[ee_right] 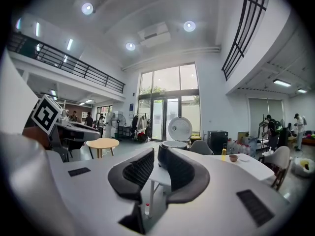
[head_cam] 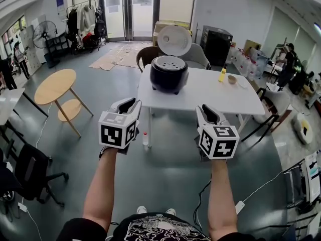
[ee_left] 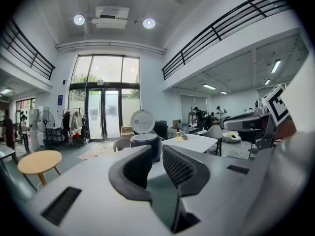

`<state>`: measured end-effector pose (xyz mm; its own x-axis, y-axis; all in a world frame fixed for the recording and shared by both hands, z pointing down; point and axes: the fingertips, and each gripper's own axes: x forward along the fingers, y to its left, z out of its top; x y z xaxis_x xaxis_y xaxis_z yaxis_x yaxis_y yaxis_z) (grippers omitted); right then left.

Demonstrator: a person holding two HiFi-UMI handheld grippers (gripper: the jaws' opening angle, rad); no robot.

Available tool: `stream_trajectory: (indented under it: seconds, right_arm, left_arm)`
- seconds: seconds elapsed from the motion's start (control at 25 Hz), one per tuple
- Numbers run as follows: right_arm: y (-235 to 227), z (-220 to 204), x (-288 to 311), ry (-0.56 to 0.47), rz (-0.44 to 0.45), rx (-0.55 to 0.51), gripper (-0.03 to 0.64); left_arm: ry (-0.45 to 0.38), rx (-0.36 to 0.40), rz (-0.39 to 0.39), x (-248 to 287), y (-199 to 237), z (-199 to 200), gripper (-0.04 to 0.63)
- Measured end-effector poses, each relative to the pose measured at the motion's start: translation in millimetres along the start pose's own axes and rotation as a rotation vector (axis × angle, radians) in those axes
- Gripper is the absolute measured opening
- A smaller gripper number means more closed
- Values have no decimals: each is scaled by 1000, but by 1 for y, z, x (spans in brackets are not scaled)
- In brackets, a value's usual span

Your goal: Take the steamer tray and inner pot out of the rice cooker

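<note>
The black rice cooker (head_cam: pixel 169 73) stands on the far left part of a white table (head_cam: pixel 210 92), its white lid (head_cam: pixel 174 40) tipped up. A pale perforated steamer tray (head_cam: pixel 169 63) sits in its mouth; the inner pot is hidden. Both grippers hover over the floor, well short of the table. The jaws of my left gripper (head_cam: pixel 128 103) are drawn nearly together on nothing, and so are those of my right gripper (head_cam: pixel 208 113). Past the left gripper (ee_left: pixel 156 154) I see the cooker (ee_left: pixel 145 139). The right gripper (ee_right: pixel 156 156) also points at the cooker (ee_right: pixel 171 143).
On the white table stand a yellow bottle (head_cam: pixel 222 74) and a small bowl (head_cam: pixel 231 79). A brown chair (head_cam: pixel 148 54) stands behind it. A small bottle (head_cam: pixel 145 138) stands on the floor by a table leg. A round wooden table (head_cam: pixel 55 86) is left, a black office chair (head_cam: pixel 30 172) nearer.
</note>
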<state>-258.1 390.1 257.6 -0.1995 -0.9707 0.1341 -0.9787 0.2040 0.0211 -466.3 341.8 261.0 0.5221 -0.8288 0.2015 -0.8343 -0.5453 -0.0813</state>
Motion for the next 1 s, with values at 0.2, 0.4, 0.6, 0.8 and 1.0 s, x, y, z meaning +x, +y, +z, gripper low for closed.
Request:
stream_trajectory:
  seconds: [0.2,0.4,0.6,0.8,1.0]
  right_arm:
    - [-2,-1,-1,-3,-13,7,132]
    - [-5,-2,-2,5,-13,19,214]
    - [-9,-6,-4,12,-13,25,300]
    - [-13,-8,-4,17,1,37,396]
    - [-23,-9,-5,20,8,32,476]
  left_arm:
    - [-21,-47,-6,-2,1,2,158]
    - [-28,-64,-1,-5,2,6,244]
    - [-11,-52,-3,-1,-4,1,347]
    - [-16,-23,14,1,-8,-1,418]
    - [-32,-13,25,5,-16,4,450]
